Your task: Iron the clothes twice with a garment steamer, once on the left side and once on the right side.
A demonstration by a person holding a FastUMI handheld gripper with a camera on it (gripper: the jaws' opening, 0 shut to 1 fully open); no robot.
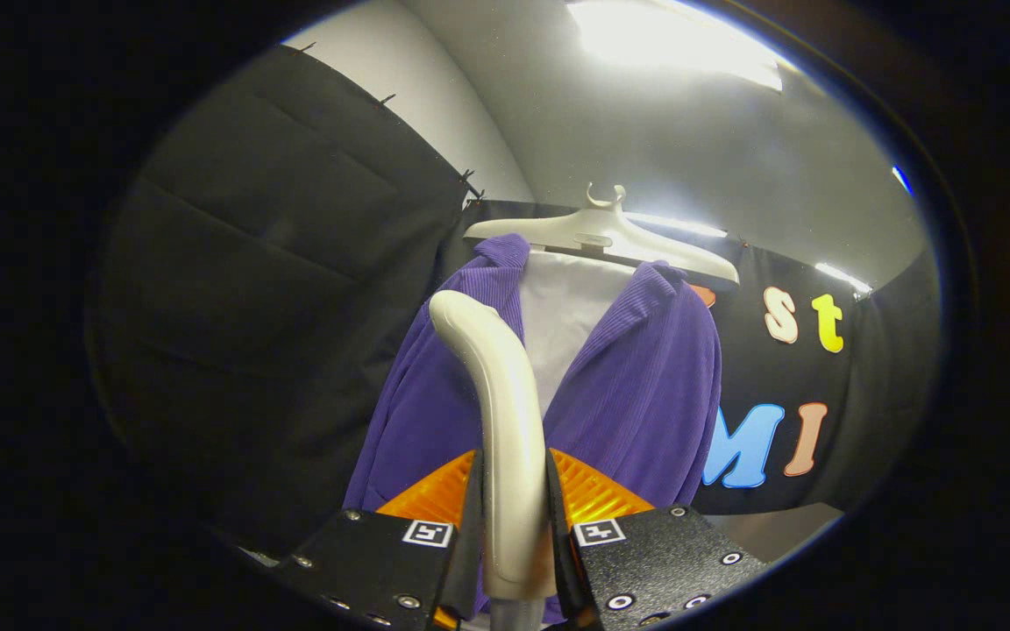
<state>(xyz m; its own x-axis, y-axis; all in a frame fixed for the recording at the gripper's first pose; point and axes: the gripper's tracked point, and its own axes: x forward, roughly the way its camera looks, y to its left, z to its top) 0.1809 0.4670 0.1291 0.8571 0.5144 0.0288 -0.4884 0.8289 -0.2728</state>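
The gripper (514,526) has its jaws pinched on the pale handle of the garment steamer (505,412), one finger pressing on each side of it. The handle rises upright from between the fingers and curves over at its top toward the left, ending in a rounded tip. Just behind the fingers, on both sides of the handle, a ribbed orange part (597,491) shows, touching or nearly touching the handle; whether it belongs to the steamer or to the gripper cannot be told.

Beyond the steamer hangs the purple ribbed jacket (645,386), open at the front, with a white garment (566,315) showing between its two lapels. The steamer's handle stands in front of the opening and overlaps the jacket's left-hand panel. Both garments hang from a white plastic hanger (610,237), whose hook points up against the pale wall (689,149).

Black cloth (277,263) drapes the booth behind and beside the jacket. A bright ceiling light (672,44) glows above.
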